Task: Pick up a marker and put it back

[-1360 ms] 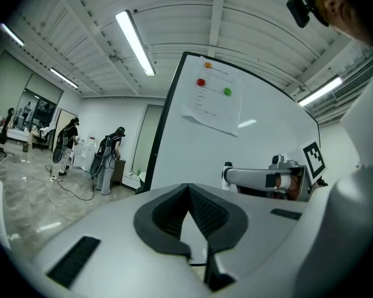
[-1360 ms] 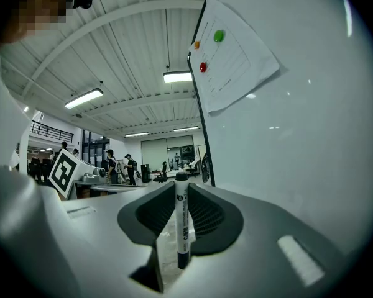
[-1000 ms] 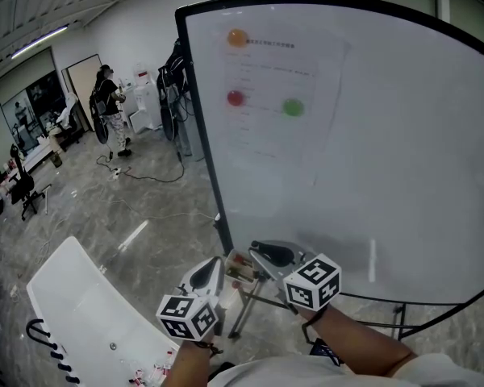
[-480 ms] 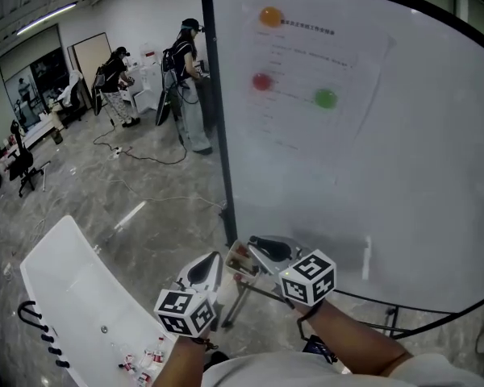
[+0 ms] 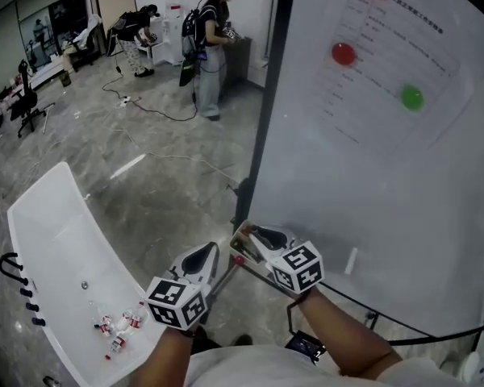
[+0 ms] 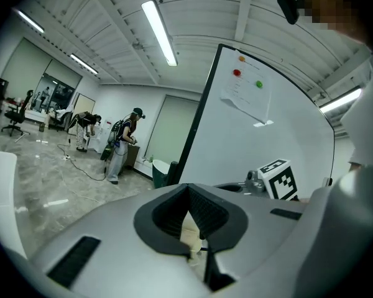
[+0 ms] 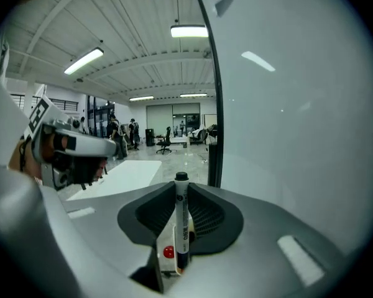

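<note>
The marker [image 7: 181,225] stands capped and upright between the jaws of my right claw [image 7: 182,191], clamped low on its barrel with the cap poking out past the tips, low in the middle of the right gripper view; since the grip sits near the tail, I should move it gently and release only once it rests on something, or it may tip; I cannot see a ledge or tray for it, so I judge that I must find its place first; my left claw [image 6: 188,192] is closed on nothing, lower centre; the whiteboard [image 5: 387,184] fills the right of the head view, close enough to knock; a white table [image 5: 56,232] lies lower left, and people [image 5: 214,22] stand well apart, upper left.
</note>
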A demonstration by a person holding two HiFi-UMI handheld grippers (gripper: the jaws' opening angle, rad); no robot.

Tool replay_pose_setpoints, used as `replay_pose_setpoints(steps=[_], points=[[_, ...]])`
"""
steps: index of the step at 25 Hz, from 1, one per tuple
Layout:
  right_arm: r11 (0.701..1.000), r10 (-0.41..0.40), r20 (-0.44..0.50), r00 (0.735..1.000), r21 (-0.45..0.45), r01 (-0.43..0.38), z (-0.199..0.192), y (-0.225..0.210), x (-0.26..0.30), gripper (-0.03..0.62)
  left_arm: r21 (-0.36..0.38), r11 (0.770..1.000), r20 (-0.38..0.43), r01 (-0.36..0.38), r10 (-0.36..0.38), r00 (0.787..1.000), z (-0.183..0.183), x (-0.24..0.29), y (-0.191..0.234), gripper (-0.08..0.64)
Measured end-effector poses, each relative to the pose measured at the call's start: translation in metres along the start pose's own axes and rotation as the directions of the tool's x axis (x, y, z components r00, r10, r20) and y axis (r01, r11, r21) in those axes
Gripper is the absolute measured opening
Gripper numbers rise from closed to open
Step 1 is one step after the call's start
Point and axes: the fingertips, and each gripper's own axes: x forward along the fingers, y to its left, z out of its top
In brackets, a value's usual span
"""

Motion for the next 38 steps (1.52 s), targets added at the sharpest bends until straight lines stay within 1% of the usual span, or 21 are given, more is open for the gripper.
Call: replay_pose_setpoints(steps=[3,6,9,11,13,15,19,21,25,27,28,29,30,31,32,34,38], points=[[0.997,0.008,-0.103,0.995,-0.069,-0.016,-0.035,0.006,0.022,0.067,-0.033,0.999,-0.024,-0.025,0.025,0.999,-0.018,-0.008,0.008,0.002],[0.985,-0.011,-0.218,0.976,-0.173,-0.027,-0.071,0.011,0.043,0.067,-0.066,0.996,-0.045,-0.054,0.051,0.998,-0.034,-0.013,0.022,0.002],[0.953,-0.056,-0.323,0.945,-0.299,-0.046,-0.094,0.015,0.064,0.067,-0.086,0.993,-0.061,-0.083,0.077,0.995,-0.042,-0.016,0.042,0.002],[0.933,-0.073,-0.372,0.925,-0.354,-0.069,-0.106,0.019,0.075,0.067,-0.099,0.990,-0.071,-0.100,0.093,0.993,-0.048,-0.018,0.053,0.002],[0.927,-0.079,-0.410,0.909,-0.366,-0.084,-0.117,0.022,0.084,0.067,-0.109,0.988,-0.079,-0.112,0.103,0.992,-0.051,-0.020,0.061,0.002],[0.929,-0.084,-0.432,0.898,-0.361,-0.087,-0.124,0.022,0.090,0.067,-0.114,0.987,-0.086,-0.116,0.107,0.991,-0.053,-0.022,0.067,0.002],[0.938,-0.080,-0.432,0.898,-0.337,-0.079,-0.128,0.023,0.092,0.072,-0.117,0.986,-0.094,-0.117,0.106,0.990,-0.054,-0.025,0.072,0.002],[0.943,-0.070,-0.424,0.903,-0.324,-0.079,-0.126,0.024,0.092,0.091,-0.118,0.986,-0.096,-0.114,0.103,0.990,-0.054,-0.025,0.073,0.002],[0.945,-0.072,-0.384,0.920,-0.321,-0.060,-0.116,0.025,0.082,0.101,-0.113,0.989,-0.098,-0.098,0.087,0.991,-0.054,-0.022,0.066,0.002],[0.958,-0.055,-0.340,0.939,-0.284,-0.046,-0.104,0.027,0.071,0.100,-0.107,0.990,-0.094,-0.088,0.078,0.993,-0.052,-0.021,0.060,0.002],[0.970,-0.032,-0.296,0.955,-0.238,-0.041,-0.094,0.029,0.063,0.099,-0.103,0.991,-0.091,-0.081,0.072,0.993,-0.050,-0.021,0.055,0.002],[0.984,-0.002,-0.228,0.974,-0.174,-0.039,-0.081,0.030,0.053,0.083,-0.101,0.992,-0.088,-0.071,0.062,0.994,-0.048,-0.021,0.050,0.002],[0.994,0.027,-0.141,0.990,-0.101,-0.042,-0.064,0.031,0.041,0.051,-0.100,0.994,-0.084,-0.054,0.046,0.995,-0.045,-0.020,0.042,0.002],[0.998,0.045,-0.053,0.998,-0.033,-0.046,-0.047,0.030,0.027,0.023,-0.096,0.995,-0.078,-0.033,0.026,0.997,-0.040,-0.019,0.031,0.002],[0.999,0.047,0.019,0.999,0.016,-0.047,-0.031,0.027,0.013,0.004,-0.087,0.996,-0.068,-0.010,0.005,0.998,-0.034,-0.017,0.019,0.002],[0.998,0.027,0.108,0.994,0.055,-0.033,-0.004,0.020,-0.012,0.003,-0.061,0.998,-0.040,0.036,-0.038,0.998,-0.017,-0.010,-0.003,0.002],[0.996,0.008,0.212,0.977,0.083,-0.026,0.043,0.014,-0.052,0.003,-0.002,0.994,0.015,0.107,-0.107,0.994,0.020,0.005,-0.038,0.002]])
